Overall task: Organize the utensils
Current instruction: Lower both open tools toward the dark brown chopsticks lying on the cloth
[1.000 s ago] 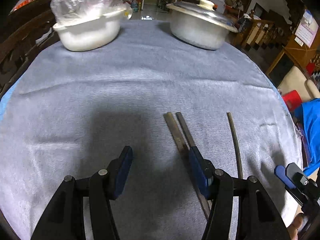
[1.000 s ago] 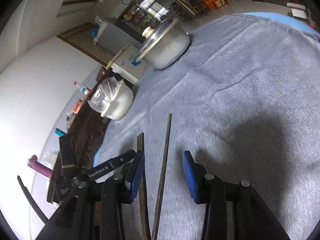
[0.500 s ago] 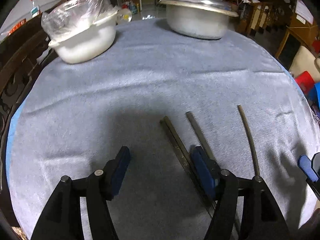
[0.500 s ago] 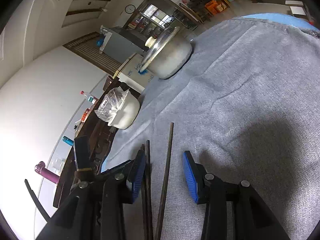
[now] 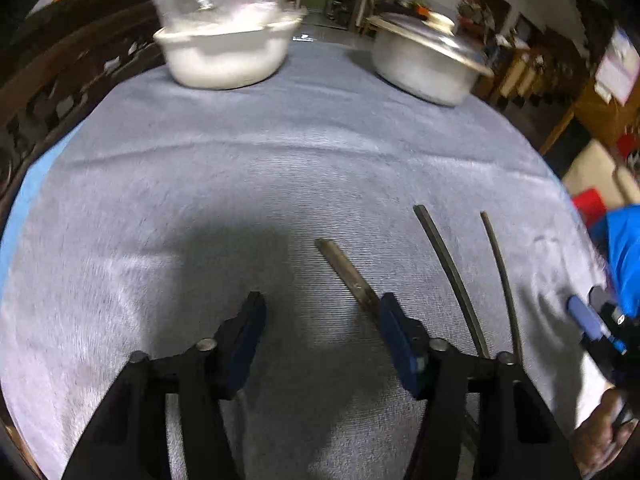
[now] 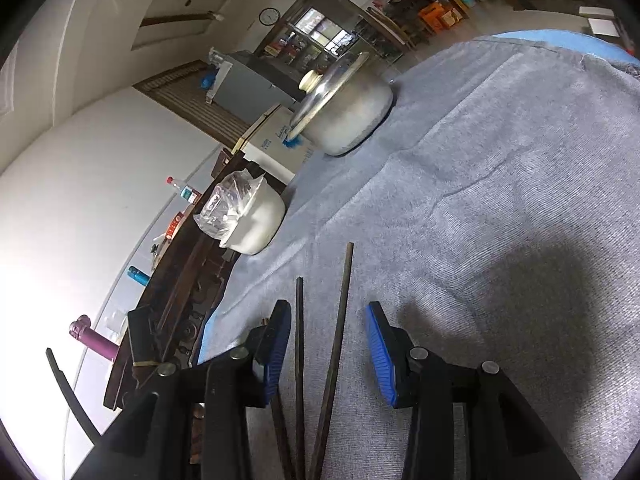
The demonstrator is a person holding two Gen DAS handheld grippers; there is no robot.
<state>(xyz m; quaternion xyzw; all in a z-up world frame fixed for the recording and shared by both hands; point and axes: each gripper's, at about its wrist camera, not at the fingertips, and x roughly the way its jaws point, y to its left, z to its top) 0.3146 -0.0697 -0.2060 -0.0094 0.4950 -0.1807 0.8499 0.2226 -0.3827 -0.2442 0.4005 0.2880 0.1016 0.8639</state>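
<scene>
Three dark chopsticks lie on the grey cloth. In the left wrist view a brown chopstick (image 5: 346,272) runs up against the right finger of my open, empty left gripper (image 5: 320,320). Two darker chopsticks (image 5: 450,276) (image 5: 502,280) lie further right. My right gripper shows at the right edge (image 5: 588,320), held by a hand. In the right wrist view my right gripper (image 6: 328,336) is open, and two chopsticks (image 6: 299,344) (image 6: 340,320) lie on the cloth between its fingers, apart from the pads.
A white bowl with a plastic bag (image 5: 228,52) and a lidded metal pot (image 5: 428,64) stand at the far side of the cloth-covered table (image 5: 200,184). A dark wooden bench (image 6: 180,300) runs along the left edge.
My left gripper has shifted left, so the chopsticks sit further right in its view and have spread apart. My right gripper has moved slightly forward over the two chopsticks.
</scene>
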